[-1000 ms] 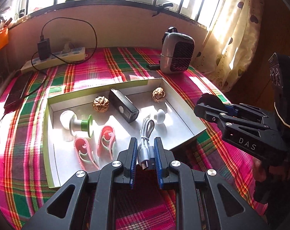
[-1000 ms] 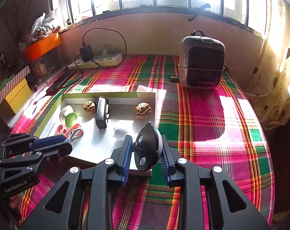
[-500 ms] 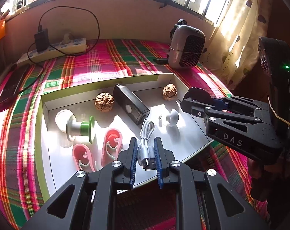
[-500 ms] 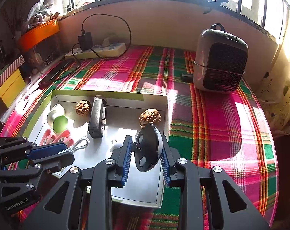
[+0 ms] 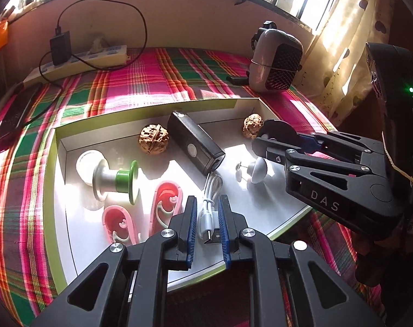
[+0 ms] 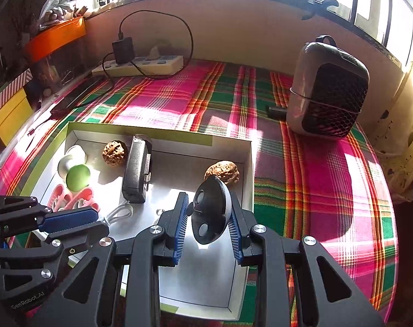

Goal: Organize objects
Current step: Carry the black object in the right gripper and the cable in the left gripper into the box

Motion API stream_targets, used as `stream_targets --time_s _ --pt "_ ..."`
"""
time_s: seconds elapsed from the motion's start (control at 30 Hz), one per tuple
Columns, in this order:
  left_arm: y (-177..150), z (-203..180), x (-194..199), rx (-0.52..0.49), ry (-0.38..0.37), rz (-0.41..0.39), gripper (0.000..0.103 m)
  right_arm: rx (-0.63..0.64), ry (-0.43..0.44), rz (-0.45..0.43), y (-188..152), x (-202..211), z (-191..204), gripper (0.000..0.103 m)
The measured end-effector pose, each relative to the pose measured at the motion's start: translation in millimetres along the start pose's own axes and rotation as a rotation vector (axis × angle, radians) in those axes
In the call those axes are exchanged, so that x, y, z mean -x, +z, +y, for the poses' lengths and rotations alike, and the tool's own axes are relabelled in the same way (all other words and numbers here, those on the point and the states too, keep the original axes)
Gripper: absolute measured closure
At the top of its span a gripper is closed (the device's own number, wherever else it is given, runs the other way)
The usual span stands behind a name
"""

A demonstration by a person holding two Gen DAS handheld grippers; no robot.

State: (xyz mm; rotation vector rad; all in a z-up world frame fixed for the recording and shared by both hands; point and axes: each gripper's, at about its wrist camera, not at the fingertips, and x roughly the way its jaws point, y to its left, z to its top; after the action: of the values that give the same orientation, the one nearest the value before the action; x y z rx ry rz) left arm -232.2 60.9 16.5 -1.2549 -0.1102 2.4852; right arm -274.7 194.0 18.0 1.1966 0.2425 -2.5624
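The left gripper, low and centre in the left wrist view, is pinching the white USB cable with its jaws pressed onto the bundled plug end, the metal connector pointing back toward the camera and the loop trailing forward over the floor of the white tray. The cable is appearing light, limp and smooth, so it is probably best taken at the stiff moulded plugs, as here, since the soft loop is likely to sag or slip. Its look is that of a short, glossy white lead folded into a narrow coil. Moving rightward in that view, the right gripper is entering from the right edge, carrying a dark round disc above the tray's right part. In the right wrist view, the left gripper is showing at lower left, and at lower centre the right gripper is clamping the disc by its two faces, standing on edge over the tray. The disc is looking rigid, small and light, black-faced with a pale rim and two small round insets; its curved, smooth sides are suggesting a grip across the flat faces, as any hold nearer the rim is likely to squeeze it out.
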Motion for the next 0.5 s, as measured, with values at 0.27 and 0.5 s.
stream_targets --time_s 0.27,0.5 --pt "0.1 2.1 -0.8 0.002 0.001 -0.003 0.089 -0.017 0.043 0.008 -1.0 -5.5 4.4 0.074" --pt "0.5 1.4 -0.9 -0.003 0.001 -0.002 0.089 -0.018 0.071 0.011 0.8 -9.9 7.5 0.074"
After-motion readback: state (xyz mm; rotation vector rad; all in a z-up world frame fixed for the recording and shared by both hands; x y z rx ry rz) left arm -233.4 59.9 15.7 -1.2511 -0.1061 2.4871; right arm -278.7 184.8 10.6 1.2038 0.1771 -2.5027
